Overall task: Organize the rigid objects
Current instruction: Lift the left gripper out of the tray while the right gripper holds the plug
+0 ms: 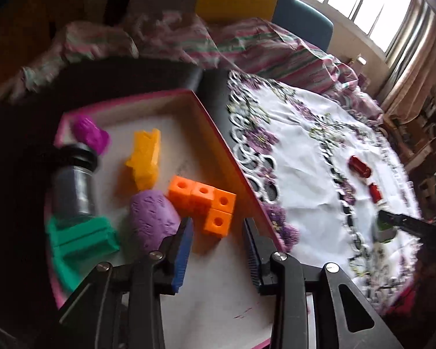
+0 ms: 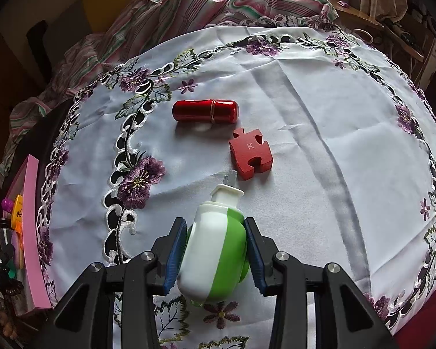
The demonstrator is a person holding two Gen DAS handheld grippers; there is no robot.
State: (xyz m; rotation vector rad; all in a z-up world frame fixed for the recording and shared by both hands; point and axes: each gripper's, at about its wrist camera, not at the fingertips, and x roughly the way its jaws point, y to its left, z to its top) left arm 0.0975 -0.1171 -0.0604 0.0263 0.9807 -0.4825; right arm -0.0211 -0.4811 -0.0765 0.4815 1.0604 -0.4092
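On the embroidered white tablecloth [image 2: 319,133], right hand-held gripper [image 2: 215,247] clamps a green-white bottle [image 2: 215,250]; left hand-held gripper [image 1: 218,247] gapes empty.

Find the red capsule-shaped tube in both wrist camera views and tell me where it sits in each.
Left wrist view: the red capsule-shaped tube lies far right on the white cloth, beyond the pink box.
Right wrist view: the tube lies near centre, above the red puzzle piece.
Shared landmark: the puzzle piece, beside the tube in both.
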